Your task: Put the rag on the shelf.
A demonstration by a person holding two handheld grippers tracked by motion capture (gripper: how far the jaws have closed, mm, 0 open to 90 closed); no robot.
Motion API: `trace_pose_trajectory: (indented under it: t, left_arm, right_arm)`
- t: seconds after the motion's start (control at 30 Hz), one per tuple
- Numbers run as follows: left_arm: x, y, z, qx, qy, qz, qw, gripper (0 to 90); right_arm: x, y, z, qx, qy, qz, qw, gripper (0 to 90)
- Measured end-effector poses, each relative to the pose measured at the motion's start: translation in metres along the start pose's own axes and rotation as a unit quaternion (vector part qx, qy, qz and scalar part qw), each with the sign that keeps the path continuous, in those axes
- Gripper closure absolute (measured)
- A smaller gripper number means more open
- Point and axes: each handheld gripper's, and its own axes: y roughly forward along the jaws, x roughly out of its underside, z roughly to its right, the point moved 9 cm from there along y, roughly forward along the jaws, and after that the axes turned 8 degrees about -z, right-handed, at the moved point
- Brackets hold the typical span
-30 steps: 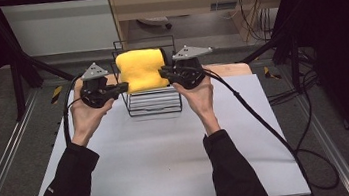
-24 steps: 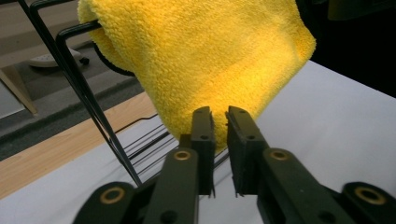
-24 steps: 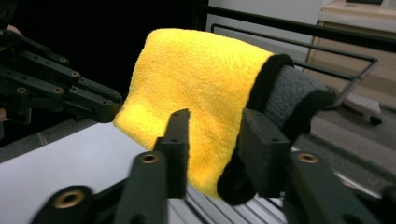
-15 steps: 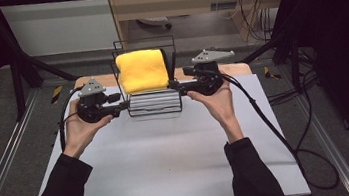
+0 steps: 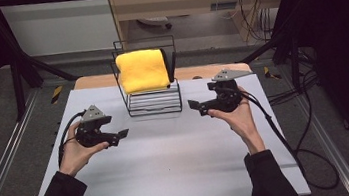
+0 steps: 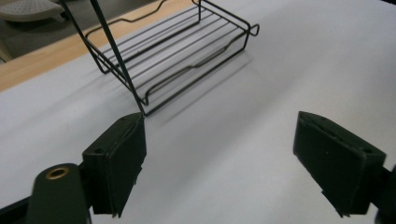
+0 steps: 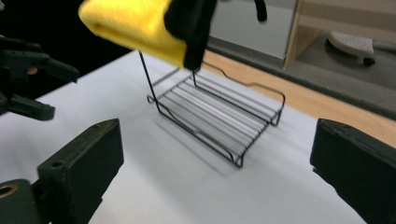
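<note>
Both tools have drawn back from the yellow cloth [image 5: 143, 70] toward the near worktop [image 5: 170, 164], jaws just opened: the left tool [image 5: 122, 133] and right tool [image 5: 192, 105] are released, nothing between them. That cloth hangs draped over the black wire rack [image 5: 155, 103], apart from both. It looks soft, light and floppy, so pinching a hanging edge or corner should serve best.

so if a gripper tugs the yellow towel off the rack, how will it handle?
Probably floppy: the yellow towel drapes folded over the wire rack's top bar, so it should sag. Likely light and grippy, judging by its plush cloth. The thin rack may tip or slide if tugged sideways.
</note>
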Motion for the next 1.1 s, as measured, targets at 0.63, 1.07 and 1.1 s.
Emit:
trace_pose_trajectory:
  t: [0.63,1.07,1.1]
  left_arm:
    - [0.069,-0.008,-0.004,-0.015,-0.028,0.017,0.9994,8.5]
    - [0.106,-0.009,-0.006,-0.015,-0.036,0.004,0.9992,8.5]
    - [0.107,-0.009,-0.006,-0.016,-0.035,0.003,0.9993,8.5]
  right_arm:
    - [0.136,-0.007,0.033,-0.016,0.041,-0.06,0.9973,0.5]
    - [0.195,-0.033,0.04,-0.028,0.046,-0.079,0.9954,0.5]
    - [0.196,-0.034,0.039,-0.027,0.047,-0.079,0.9954,0.5]
